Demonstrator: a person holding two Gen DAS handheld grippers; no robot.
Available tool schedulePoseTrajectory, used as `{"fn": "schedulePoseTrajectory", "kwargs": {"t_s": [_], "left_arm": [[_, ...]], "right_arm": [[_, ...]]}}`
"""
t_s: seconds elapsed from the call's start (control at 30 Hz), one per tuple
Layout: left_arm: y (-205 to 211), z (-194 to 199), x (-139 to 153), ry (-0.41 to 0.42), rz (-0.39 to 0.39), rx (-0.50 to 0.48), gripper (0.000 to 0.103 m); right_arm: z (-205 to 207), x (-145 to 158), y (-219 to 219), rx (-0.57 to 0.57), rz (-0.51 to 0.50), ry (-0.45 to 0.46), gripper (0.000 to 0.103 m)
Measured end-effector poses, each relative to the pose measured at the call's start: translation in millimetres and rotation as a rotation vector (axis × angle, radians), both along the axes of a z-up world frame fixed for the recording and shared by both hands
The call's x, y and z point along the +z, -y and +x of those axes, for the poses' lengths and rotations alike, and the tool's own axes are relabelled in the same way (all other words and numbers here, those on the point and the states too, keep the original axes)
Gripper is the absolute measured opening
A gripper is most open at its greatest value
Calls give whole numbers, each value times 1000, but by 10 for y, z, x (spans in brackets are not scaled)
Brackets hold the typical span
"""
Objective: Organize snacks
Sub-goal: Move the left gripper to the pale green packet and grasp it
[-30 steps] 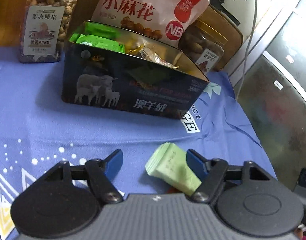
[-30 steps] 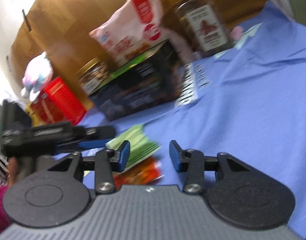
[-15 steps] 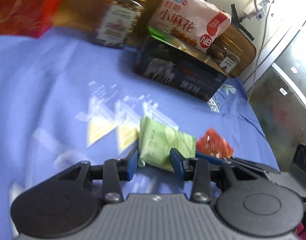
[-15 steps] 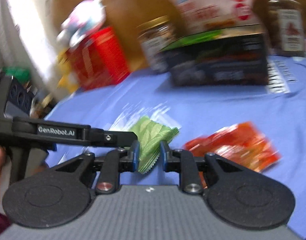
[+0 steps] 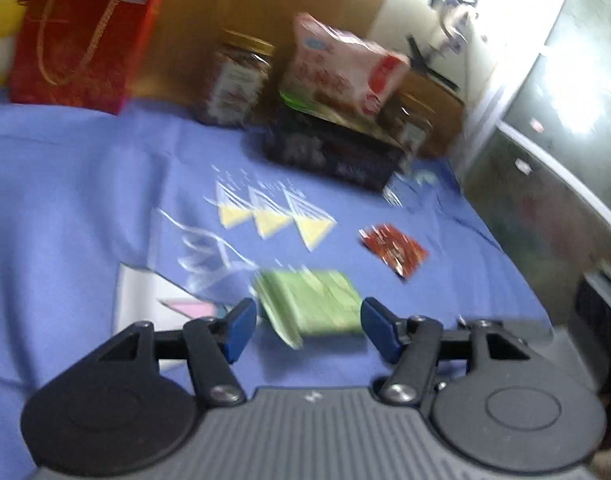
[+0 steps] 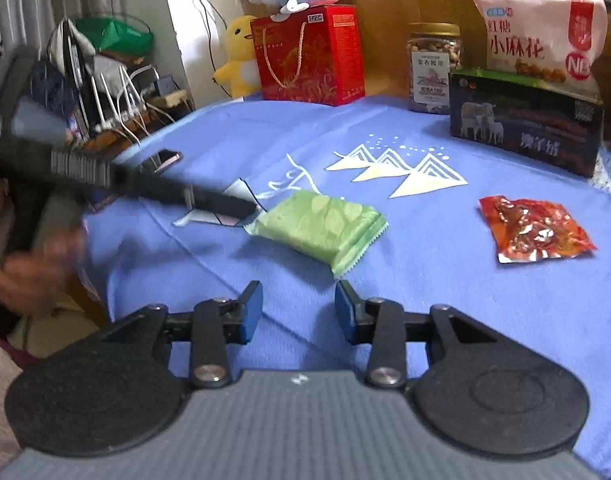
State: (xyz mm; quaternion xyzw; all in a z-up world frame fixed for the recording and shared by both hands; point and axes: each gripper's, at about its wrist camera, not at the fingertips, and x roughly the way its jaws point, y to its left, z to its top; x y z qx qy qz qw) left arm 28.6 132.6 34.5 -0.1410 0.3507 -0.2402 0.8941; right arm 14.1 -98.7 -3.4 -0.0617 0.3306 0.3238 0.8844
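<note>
Left wrist view: the left gripper (image 5: 308, 326) has its fingers opening around the green packet (image 5: 311, 304) at 6 o'clock, not pressing it; the red packet (image 5: 393, 250) lies at 3 o'clock — both still outside the dark tin (image 5: 329, 156) at 12.

Right wrist view: the right gripper (image 6: 298, 310) is opening on nothing, the green packet (image 6: 319, 226) just beyond it — two snacks remain loose on the tabletop (image 6: 445, 300).

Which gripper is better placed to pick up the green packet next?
Probably the left gripper: its opening jaws already flank the green packet. The right gripper, also opening, sits short of it with nothing between its jaws.

Both jaws have released the green packet (image 6: 319, 227), now opening.
</note>
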Motion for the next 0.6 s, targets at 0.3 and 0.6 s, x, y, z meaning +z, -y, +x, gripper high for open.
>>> {"fn": "schedulePoseTrajectory", "kwargs": {"t_s": [0.3,0.6], "left_arm": [[101,326,-144,-87,-21,-21,59],[252,385,-259,-136,-18,-69,42]], "right_arm": [[186,14,-22,-48,-7,46,47],[270,-89,-76,-28,-7,34,46]]}}
